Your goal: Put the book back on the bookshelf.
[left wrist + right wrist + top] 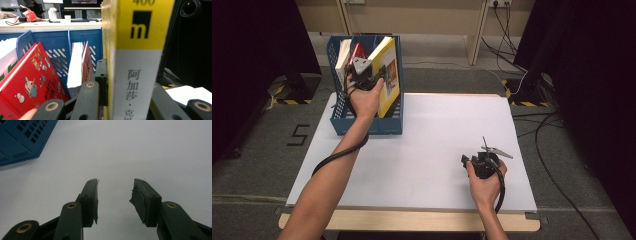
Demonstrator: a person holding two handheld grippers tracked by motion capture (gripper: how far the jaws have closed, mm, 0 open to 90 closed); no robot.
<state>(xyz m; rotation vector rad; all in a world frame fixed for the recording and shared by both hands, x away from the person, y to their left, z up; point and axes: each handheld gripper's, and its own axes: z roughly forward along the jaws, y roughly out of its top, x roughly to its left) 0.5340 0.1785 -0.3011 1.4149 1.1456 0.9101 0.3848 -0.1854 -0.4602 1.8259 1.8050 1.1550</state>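
High view: white surface point(427, 150) on a wooden frame, grey carpet below, black curtains at both sides, cables on the floor. Blue file box point(343, 120) at the surface's far left corner; yellow book point(389, 75) upright in its right compartment, clamped by the left claw point(368, 75). Right claw point(482, 161) rests near the right front edge

Left gripper view: jaws closed on the yellow book's spine point(136, 75); red book point(32, 82) leaning to the left

Right gripper view: right claw point(115, 197) spread open, holding nothing, over the bare surface point(125, 152)
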